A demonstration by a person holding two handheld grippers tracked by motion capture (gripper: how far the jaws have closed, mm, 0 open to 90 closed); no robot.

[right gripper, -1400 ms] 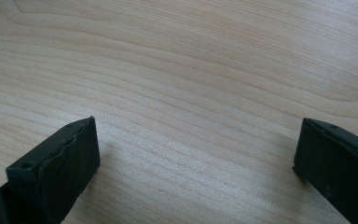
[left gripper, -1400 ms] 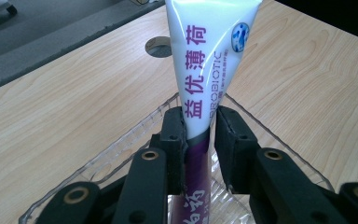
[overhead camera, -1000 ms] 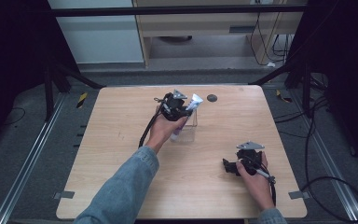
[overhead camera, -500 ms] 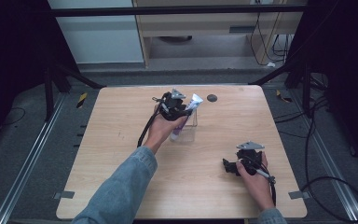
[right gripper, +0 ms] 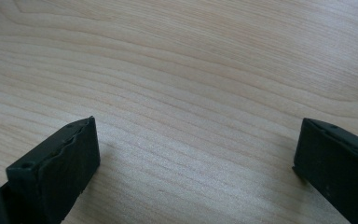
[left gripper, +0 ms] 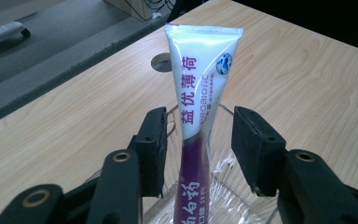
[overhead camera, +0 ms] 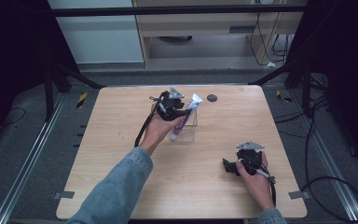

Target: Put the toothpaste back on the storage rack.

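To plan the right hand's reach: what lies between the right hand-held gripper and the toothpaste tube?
In the high view, bare table lies between right hand-held gripper and toothpaste tube.

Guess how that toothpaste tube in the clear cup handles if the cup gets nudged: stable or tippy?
Probably tippy: the toothpaste tube leans in the clear cup with most of its length above the rim. Its flat crimped end and glossy skin suggest it is soft and a bit slippery. The left gripper has just been opening, pads off the tube, so only the cup props it.
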